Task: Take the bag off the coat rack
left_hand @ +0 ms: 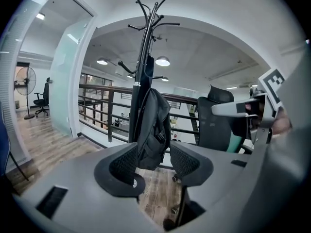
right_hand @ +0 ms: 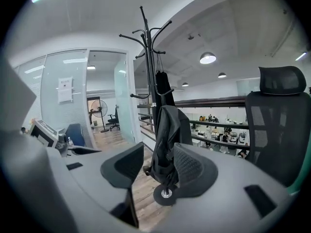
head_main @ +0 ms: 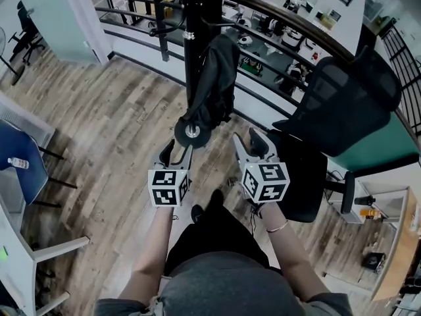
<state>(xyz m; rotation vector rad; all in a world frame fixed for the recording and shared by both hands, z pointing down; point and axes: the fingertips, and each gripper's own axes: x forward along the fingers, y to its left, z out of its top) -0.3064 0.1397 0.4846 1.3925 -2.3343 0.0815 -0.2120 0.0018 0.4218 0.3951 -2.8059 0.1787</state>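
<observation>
Both handheld units sit nearest the head camera, side by side above the grey-brown wood-plank floor [head_main: 99, 130]. On the left gripper [head_main: 176, 153] I read the jaws as apart, with nothing between the pads. On the right gripper [head_main: 250, 143] the jaws are likewise apart and empty. Both point toward the black metal coat rack [head_main: 194, 18], whose round base disc [head_main: 192, 131] stands on the floor just ahead of the left gripper. The black fabric bag [head_main: 214, 84] hangs on the coat rack, draped against the pole, its lower end near the base disc. Neither gripper touches the bag. A black mesh office chair [head_main: 348, 104] stands right of the coat rack, near a dark railing [head_main: 276, 12].
</observation>
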